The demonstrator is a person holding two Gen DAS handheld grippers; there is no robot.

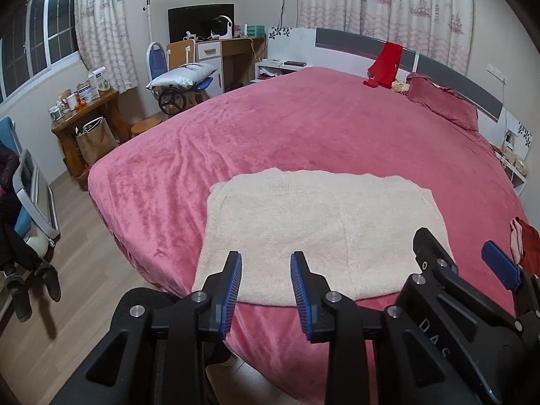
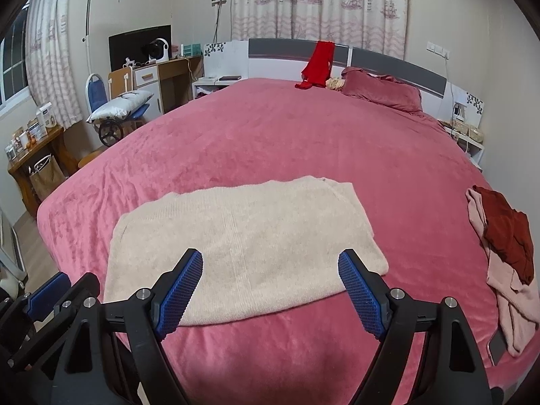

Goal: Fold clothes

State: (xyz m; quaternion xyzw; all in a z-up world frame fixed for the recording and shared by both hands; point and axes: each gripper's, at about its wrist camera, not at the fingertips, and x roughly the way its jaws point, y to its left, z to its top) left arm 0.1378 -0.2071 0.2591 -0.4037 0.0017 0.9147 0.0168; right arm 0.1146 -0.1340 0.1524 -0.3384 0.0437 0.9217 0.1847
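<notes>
A cream knitted garment [image 1: 317,233] lies folded into a flat rectangle on the pink bed [image 1: 270,135], near its front edge; it also shows in the right wrist view [image 2: 243,243]. My left gripper [image 1: 266,263] is open and empty, hovering over the garment's near edge. My right gripper [image 2: 270,263] is open and empty, wider apart, above the same near edge; it shows in the left wrist view [image 1: 455,253] at the right.
A pile of dark red and pale pink clothes [image 2: 503,253] lies at the bed's right edge. A red garment [image 2: 319,64] hangs on the headboard beside a pink pillow [image 2: 381,92]. Wooden tables, a chair and floor [image 1: 67,287] are at the left.
</notes>
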